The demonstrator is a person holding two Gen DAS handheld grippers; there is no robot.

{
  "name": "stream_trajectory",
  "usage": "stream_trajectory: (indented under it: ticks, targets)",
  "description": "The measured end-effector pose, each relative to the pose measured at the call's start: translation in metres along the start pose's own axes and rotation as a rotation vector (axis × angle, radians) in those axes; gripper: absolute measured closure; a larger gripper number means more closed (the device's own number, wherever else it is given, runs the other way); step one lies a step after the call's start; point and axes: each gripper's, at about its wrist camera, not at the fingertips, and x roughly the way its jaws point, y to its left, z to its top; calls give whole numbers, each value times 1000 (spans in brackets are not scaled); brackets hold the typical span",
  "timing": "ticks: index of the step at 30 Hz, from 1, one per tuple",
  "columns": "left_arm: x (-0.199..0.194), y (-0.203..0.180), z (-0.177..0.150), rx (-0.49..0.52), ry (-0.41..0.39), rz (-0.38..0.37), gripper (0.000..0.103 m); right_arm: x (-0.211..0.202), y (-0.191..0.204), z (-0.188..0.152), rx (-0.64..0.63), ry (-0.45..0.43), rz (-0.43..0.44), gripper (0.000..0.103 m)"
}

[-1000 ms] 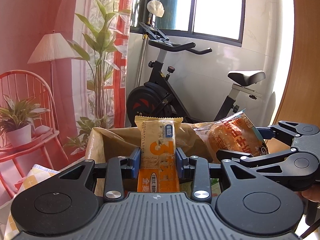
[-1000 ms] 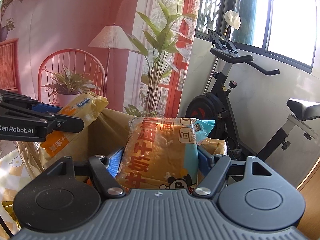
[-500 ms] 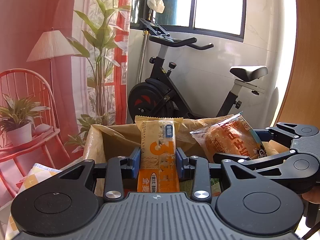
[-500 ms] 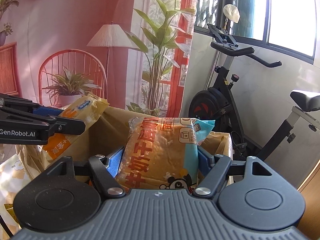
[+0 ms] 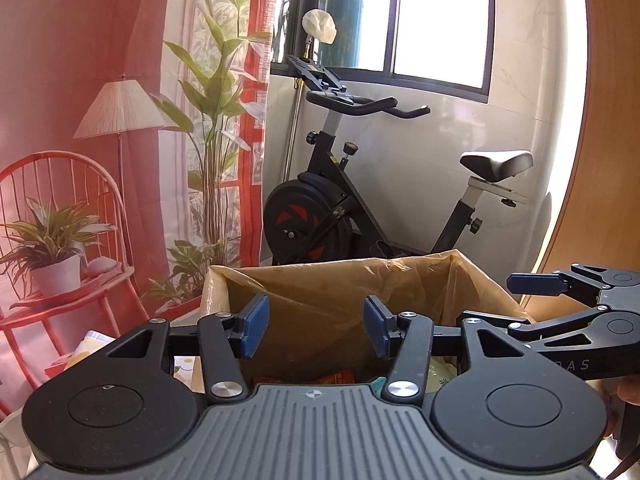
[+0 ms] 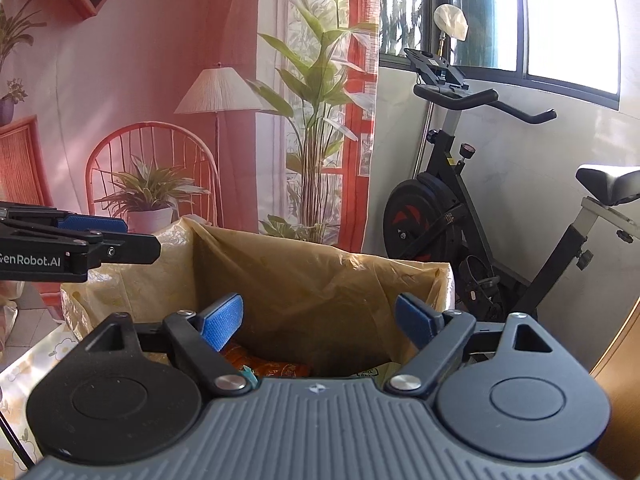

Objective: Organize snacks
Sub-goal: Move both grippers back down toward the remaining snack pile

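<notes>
The snack packs (image 5: 336,378) down in the lined box (image 5: 328,280) at the lower middle are mostly hidden behind the gripper body. The bike seat (image 6: 612,184) is cut off at the right edge.

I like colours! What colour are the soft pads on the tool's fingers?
Blue. The pads show best in the right wrist view, on black fingers.

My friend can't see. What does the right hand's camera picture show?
The right gripper has just opened its jaws, empty, above a bag-lined box with orange snack packets inside. The left gripper pokes in from the left, and an exercise bike stands behind.
</notes>
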Motion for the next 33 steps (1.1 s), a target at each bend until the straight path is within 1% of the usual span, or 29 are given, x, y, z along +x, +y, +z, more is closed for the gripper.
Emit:
stream_trajectory:
  ticks: [6,8,11,16,18,22,25,30,33]
  targets:
    - [-41,9,-12,-31,5,-17,46,-40,2,-16,70,-18,23,17]
    - [-57,15,-23,-34,4,-25,44,-53,3,-25,101,-25,33,17]
    - [-74,21,-40,-12,10,-27,43,-71,7,-43,119,-33,43,17]
    - [-89,35,-69,-12,33,-26,41,-91,17,-71,136,-48,35,17]
    - [-89,40,-79,-16,46,-27,35,-94,19,-84,165,-43,36,17]
    - [-81,50,-98,-13,98,-18,34,-89,25,-106,202,-1,34,17]
    - [-73,57,-108,-26,121,-26,27,-82,29,-121,220,32,36,17]
    - [-52,59,-127,-18,164,-27,27,-64,38,-144,242,106,39,17]
    - [-40,62,-137,-39,195,-37,27,-53,40,-154,263,148,46,17]
